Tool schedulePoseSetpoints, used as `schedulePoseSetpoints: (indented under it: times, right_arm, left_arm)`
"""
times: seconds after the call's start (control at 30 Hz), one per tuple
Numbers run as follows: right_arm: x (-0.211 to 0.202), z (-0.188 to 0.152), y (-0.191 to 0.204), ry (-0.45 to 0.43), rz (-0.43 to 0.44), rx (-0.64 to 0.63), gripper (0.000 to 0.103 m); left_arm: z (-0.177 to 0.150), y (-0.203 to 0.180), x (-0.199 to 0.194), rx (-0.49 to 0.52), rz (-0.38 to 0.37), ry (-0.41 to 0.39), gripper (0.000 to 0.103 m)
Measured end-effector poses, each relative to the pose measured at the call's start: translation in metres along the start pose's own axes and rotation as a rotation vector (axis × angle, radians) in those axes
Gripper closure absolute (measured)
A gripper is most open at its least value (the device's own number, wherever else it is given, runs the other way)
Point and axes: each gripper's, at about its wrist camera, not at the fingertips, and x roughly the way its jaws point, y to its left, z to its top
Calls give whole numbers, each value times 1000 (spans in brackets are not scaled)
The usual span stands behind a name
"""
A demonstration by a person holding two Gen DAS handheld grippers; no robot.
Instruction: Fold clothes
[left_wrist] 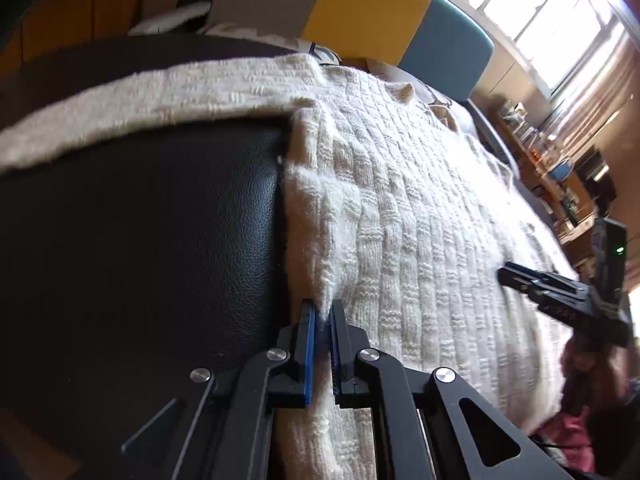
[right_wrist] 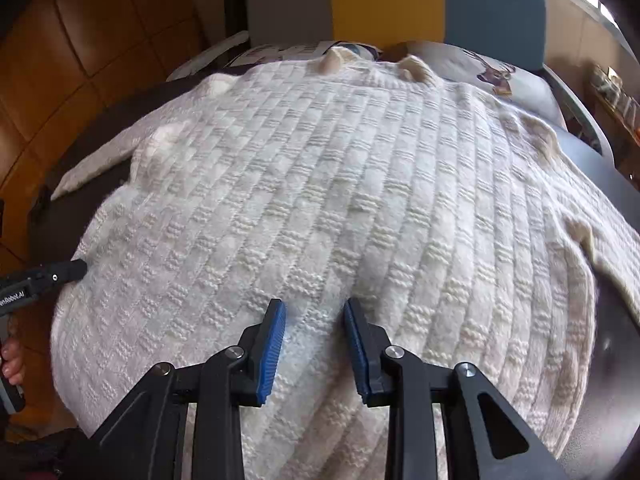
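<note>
Sweater [right_wrist: 320,184], cream and knitted in a basket-weave pattern, lies spread flat across a black leather-look tabletop [left_wrist: 140,240] and covers most of it; everything else is placed from this sweater. Its neckline points away from both cameras toward a headboard-like panel [right_wrist: 384,0] of grey, yellow and blue blocks, with a printed pillow [right_wrist: 492,72] lying between the neckline and that panel. One sleeve [left_wrist: 140,100] stretches out from the sweater's left shoulder across the bare black surface, and the other sleeve [right_wrist: 600,248] runs off from its right side. Beyond the sweater's right side, in the left wrist view, a bright window [left_wrist: 540,12] and a cluttered shelf [left_wrist: 560,168] stand well apart from it. The right tongs [right_wrist: 315,308] hover over the lower middle of the sweater's body, their blue pads spread apart with knit visible between them; whether the tips press into the fabric cannot be told. The left tongs [left_wrist: 323,312] sit at the sweater's left side edge, where it meets the bare tabletop, pressed together and pinching a raised fold of that edge. A hand [right_wrist: 10,360] grips the left handle just beside the sweater's lower left corner.
</note>
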Motion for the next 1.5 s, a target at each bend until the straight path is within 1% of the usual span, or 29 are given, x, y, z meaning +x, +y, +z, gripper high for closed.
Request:
schedulePoseSetpoints:
  times: [0.03,0.07,0.1,0.13,0.17,0.2,0.3,0.37,0.47,0.63,0.7,0.73,0.77,0.8,0.83,0.87,0.9,0.93,0.97,1.0,1.03,1.1,1.13,1.23,1.3,1.43,1.5]
  right_arm:
    - [-1,-2,-6,0,-13,4,74]
    - [-2,-4,-11,0,-25,8,75]
    - [-3,-4,-16,4,-31,17,75]
    - [-4,-4,-20,9,-38,25,75]
    - [-4,-3,-22,13,-55,21,75]
    - [-4,-3,-24,17,-69,18,75]
    - [-6,-4,-32,3,-35,41,74]
    - [-6,-6,-34,-15,-21,58,74]
    - [-7,-8,-36,-35,-12,79,72]
    - [-7,-8,-35,-46,-9,75,72]
    - [-8,-10,-33,-53,-3,74,72]
    - [-8,-10,-33,-56,-2,73,72]
    - [-9,-11,-33,-59,0,72,72]
    - [-9,-11,-33,-60,-1,70,72]
    - [-10,-12,-33,-60,-1,68,72]
    - [-10,-11,-35,-61,0,68,72]
    - [-11,-11,-36,-61,1,68,72]
    - [-12,-11,-37,-61,2,68,72]
    - [-12,-11,-36,-61,0,69,72]
    - [-12,-11,-36,-61,-2,70,72]
    - [-12,-10,-36,-60,-3,69,72]
    - [-11,-10,-35,-57,-4,66,72]
    - [-11,-9,-34,-56,-5,65,72]
    - [-12,-9,-37,-62,7,81,72]
    - [-11,-8,-38,-65,10,87,72]
    - [-12,-8,-38,-67,10,90,72]
    - [-12,-8,-38,-68,13,93,72]
  left_arm:
    - [-2,0,-1,-24,-8,3,94]
    - [-3,3,-2,-60,-34,7,89]
    - [-4,10,-4,-115,-86,8,85]
    - [-6,19,-7,-168,-114,3,73]
    - [-7,29,-10,-208,-111,-7,61]
    - [-6,35,-12,-229,-106,-13,61]
    - [1,45,-15,-255,-132,-21,61]
    - [10,42,-13,-234,-143,-19,63]
    - [18,36,-3,-213,-191,12,63]
    - [28,19,21,-157,-164,64,65]
    - [30,15,23,-129,-130,49,81]
    - [30,15,23,-128,-131,51,97]
    - [30,13,20,-129,-133,37,97]
    - [30,10,14,-133,-135,-2,98]
    - [30,4,6,-114,-119,-43,98]
    - [30,-7,-3,-62,-76,-87,98]
    - [29,-16,-8,-17,-26,-111,98]
    - [28,-21,-2,13,35,-89,98]
    - [27,-22,9,28,83,-46,98]
    - [24,-19,20,27,117,-3,97]
    - [21,-16,24,28,133,18,97]
    - [22,-13,16,21,115,21,96]
    - [23,-9,12,-2,100,22,96]
    - [29,3,-2,-66,66,-31,96]
    - [39,8,-8,-98,15,-71,96]
    - [72,-4,-4,-94,-43,-113,96]
    - [88,-14,8,-68,-47,-109,96]
